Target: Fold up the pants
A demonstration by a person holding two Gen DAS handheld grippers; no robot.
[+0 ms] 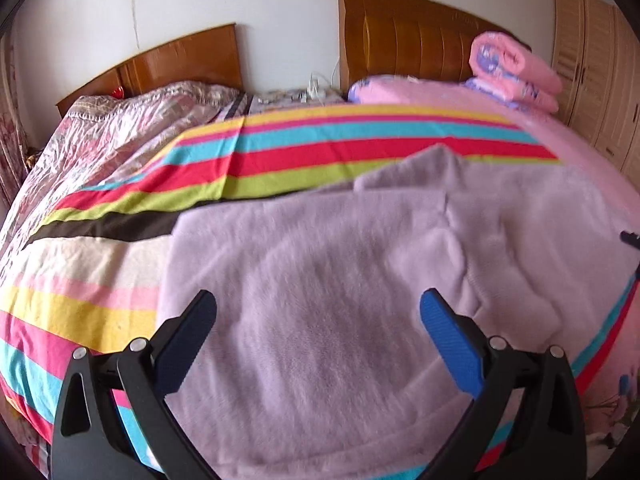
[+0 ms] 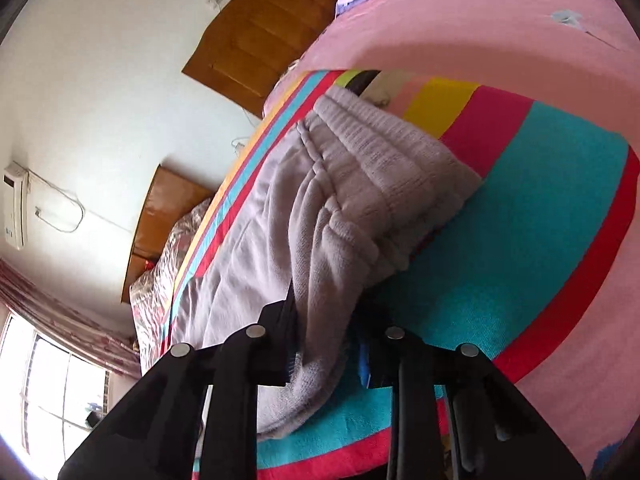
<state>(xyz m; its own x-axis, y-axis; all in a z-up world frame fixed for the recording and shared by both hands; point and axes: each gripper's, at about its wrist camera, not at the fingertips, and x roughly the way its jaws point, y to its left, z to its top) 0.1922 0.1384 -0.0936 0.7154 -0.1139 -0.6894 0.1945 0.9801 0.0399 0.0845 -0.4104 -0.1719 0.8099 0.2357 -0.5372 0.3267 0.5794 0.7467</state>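
Note:
Pale lilac fleece pants (image 1: 320, 280) lie spread on a striped blanket (image 1: 280, 148) on the bed. My left gripper (image 1: 318, 312) is open, its jaws wide apart just above the pants fabric, holding nothing. In the right wrist view the pants (image 2: 360, 168) show their ribbed waistband toward the upper right. My right gripper (image 2: 324, 320) is shut on a fold of the pants near the waist edge, and the cloth bunches and lifts between its jaws.
A pink sheet (image 1: 580, 168) covers the bed on the right, with a rolled pink quilt (image 1: 512, 68) by the wooden headboard (image 1: 408, 32). A second bed with a floral cover (image 1: 120, 128) lies to the left. A wardrobe (image 1: 600, 60) stands at far right.

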